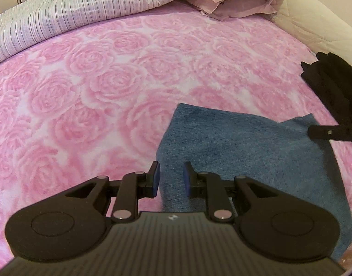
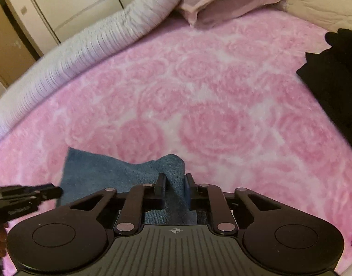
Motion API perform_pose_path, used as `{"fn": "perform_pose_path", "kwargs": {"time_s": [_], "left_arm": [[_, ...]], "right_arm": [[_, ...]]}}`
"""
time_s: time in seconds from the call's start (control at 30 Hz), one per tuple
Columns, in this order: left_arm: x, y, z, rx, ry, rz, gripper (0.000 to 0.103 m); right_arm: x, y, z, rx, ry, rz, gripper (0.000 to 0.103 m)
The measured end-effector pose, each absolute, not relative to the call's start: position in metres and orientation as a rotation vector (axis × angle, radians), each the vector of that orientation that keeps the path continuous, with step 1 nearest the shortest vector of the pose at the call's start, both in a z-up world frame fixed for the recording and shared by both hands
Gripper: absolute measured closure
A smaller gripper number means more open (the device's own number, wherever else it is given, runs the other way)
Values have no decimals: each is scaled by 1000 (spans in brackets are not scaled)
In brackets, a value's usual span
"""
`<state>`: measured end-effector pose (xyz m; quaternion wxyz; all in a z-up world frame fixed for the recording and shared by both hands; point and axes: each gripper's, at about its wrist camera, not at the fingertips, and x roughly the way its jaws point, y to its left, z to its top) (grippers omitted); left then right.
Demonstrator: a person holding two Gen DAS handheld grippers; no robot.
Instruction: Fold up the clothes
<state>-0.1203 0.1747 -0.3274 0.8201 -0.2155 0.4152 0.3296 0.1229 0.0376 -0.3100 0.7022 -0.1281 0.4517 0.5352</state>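
Left claw (image 1: 171,179) parted, right claw (image 2: 175,184) pinched.

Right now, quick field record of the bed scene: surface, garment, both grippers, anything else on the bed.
surface: pink rose-pattern blanket over the bed
garment: blue denim piece, lying on the blanket, one corner lifted
left gripper: over the denim's left edge, pads apart, nothing pinched
right gripper: a raised fold of denim between its fingers
other clothes: black garment at the right edge
bedding: striped duvet bunched at the far side, mauve pillow beside it

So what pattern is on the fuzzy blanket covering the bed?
Large pink roses on the fuzzy blanket, clearest in the left wrist view.
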Motion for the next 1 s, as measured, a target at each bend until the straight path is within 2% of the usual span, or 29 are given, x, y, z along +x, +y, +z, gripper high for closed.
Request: {"fn": "perform_pose_path", "kwargs": {"time_s": [0.1, 0.27, 0.53, 0.67, 0.83, 1.0], "left_arm": [[-121, 172, -329, -456, 885, 708, 86], [-120, 165, -334, -431, 898, 730, 86], [-119, 165, -330, -389, 898, 768, 86], [-114, 165, -325, -358, 875, 784, 85], [-105, 164, -324, -352, 863, 767, 85], [-105, 163, -328, -358, 871, 771, 85]], "right_arm": [[122, 31, -310, -313, 989, 1143, 91], [110, 40, -346, -422, 916, 1034, 88], [100, 38, -300, -458, 821, 1010, 87], [94, 47, -308, -476, 773, 1070, 87], [112, 53, -354, -499, 866, 1054, 87], [128, 47, -354, -454, 915, 902, 87]]}}
